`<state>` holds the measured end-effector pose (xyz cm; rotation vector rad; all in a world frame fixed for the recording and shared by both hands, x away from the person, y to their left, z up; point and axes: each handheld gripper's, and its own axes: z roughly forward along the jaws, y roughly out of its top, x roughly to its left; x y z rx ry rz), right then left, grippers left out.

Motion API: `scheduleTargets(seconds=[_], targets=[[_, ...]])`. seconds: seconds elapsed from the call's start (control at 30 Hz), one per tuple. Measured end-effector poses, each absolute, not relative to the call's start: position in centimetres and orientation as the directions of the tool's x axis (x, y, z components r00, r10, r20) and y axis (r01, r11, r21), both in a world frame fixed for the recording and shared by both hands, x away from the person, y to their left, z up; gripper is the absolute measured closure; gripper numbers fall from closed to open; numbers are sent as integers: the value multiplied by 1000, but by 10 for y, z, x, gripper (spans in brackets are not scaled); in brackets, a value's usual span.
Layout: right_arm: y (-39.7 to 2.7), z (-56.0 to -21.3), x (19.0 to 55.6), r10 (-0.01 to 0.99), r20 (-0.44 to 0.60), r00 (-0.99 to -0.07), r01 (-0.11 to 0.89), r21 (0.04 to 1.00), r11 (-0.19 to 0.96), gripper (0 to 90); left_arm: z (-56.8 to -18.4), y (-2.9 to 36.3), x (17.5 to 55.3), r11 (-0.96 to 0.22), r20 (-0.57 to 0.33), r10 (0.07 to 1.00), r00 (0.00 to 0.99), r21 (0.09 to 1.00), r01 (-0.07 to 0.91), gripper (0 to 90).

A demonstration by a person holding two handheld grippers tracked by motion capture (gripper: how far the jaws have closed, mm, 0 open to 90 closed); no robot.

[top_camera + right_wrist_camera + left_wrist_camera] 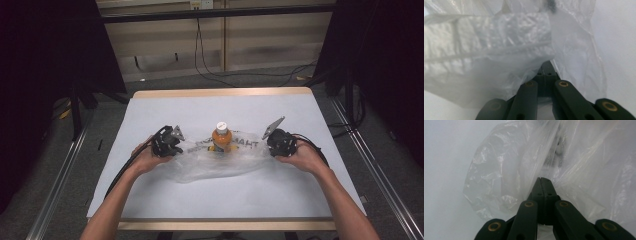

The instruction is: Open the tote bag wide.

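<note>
1. Left gripper sits at the left edge of the clear plastic bag; in the left gripper view its two black jaws are pressed flat together with a fold of the bag's film pinched between the tips.
2. Right gripper mirrors it at the bag's right edge; in the right gripper view its jaws are likewise closed tight, and crumpled film drapes over and around the tips, so it holds the bag by that side.
3. Between the two grippers the bag is stretched out sideways across the white table cover, its lower part lying slack and wrinkled on the surface toward the person.
4. Dark printed lettering shows on the bag's upper right part, read in mirror form from the high view.
5. An orange bottle with a white cap stands upright at the middle of the bag, midway between the grippers; its lower part is veiled by the film, so it appears to sit within the bag's mouth, though I cannot tell how far in.
6. Each gripper is held in one hand: the left hand and the right hand, forearms coming in from the near edge of the table.
</note>
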<state>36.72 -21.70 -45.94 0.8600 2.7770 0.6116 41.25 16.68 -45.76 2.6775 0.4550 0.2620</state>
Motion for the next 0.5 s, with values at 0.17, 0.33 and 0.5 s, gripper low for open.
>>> scheduleTargets(seconds=[0.17,0.33,0.5], targets=[[-220,-460,368,588,-1,-809,511,492,705,900,-460,173,410,-772,10,400,917,542,331,900],[-226,-446,369,606,53,-793,516,586,625,900,-440,176,405,-742,8,370,929,605,290,900],[-232,-429,366,605,54,-795,484,657,577,900,-421,174,397,-680,-5,369,930,681,273,900]])
